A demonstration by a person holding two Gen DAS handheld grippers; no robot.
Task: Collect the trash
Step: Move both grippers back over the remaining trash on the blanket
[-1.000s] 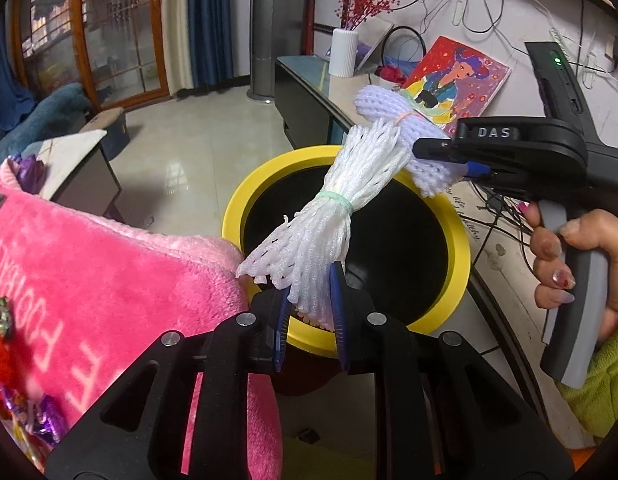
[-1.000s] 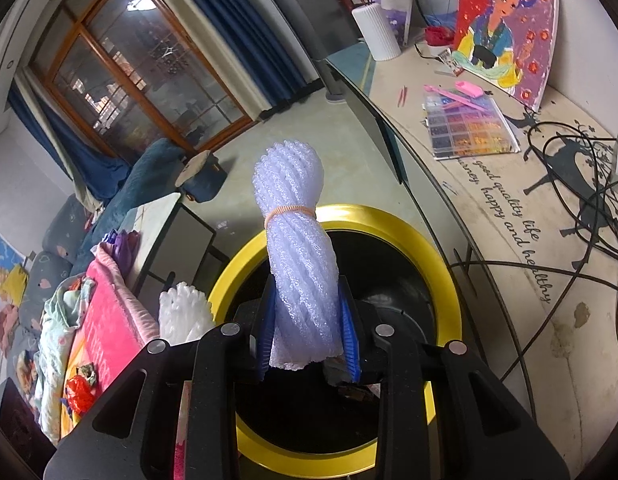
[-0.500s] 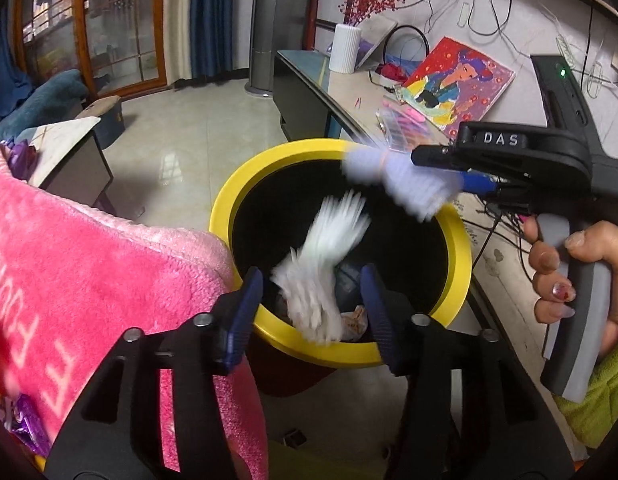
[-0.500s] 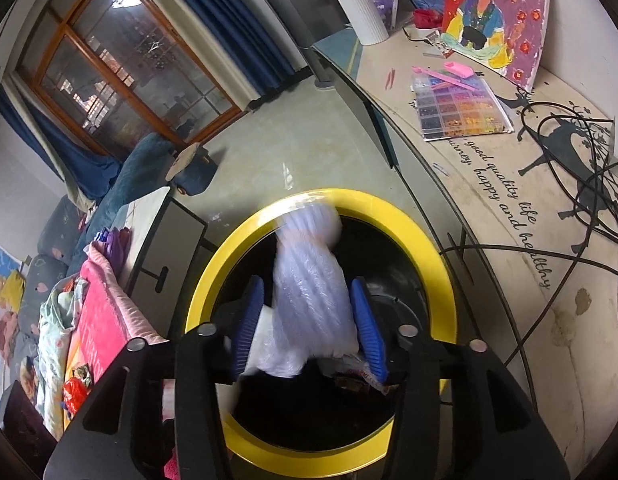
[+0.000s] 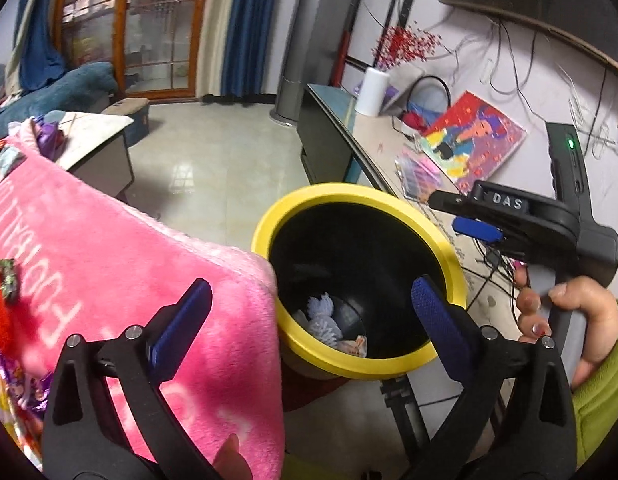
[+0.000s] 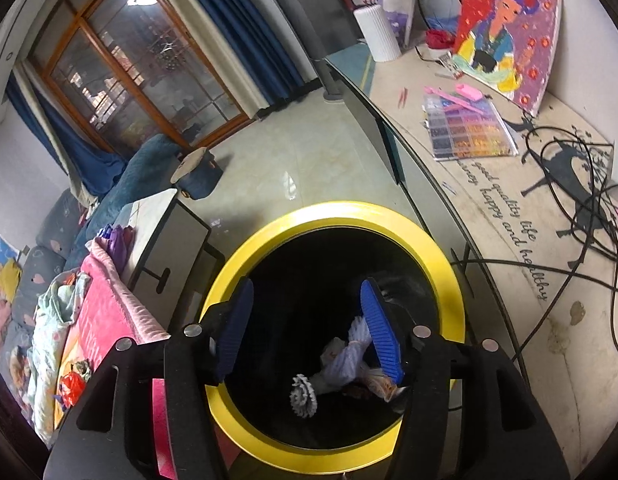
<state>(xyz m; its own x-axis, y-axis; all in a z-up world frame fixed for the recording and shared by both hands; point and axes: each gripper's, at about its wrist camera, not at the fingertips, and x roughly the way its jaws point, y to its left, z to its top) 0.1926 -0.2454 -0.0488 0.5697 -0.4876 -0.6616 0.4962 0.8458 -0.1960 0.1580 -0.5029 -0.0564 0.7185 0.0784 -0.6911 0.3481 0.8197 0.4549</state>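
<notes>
Two bundles of foam fruit netting, one white (image 6: 303, 396) and one pale lilac (image 6: 351, 354), now lie at the bottom of the black trash bin with the yellow rim (image 6: 337, 212), dropped from both grippers a moment ago. The left gripper (image 5: 309, 316) has just been opening and stands released wide, nothing between its jaws; the right gripper (image 6: 307, 330) has likewise been opening, empty above the bin. This piece of collecting looks done. "DAS" reads on the right gripper's body; the bench (image 6: 521, 248) mat says "good quality life, happy and healthy"; the pink plush blanket (image 5: 121, 264) carries white letters, partly hidden.
</notes>
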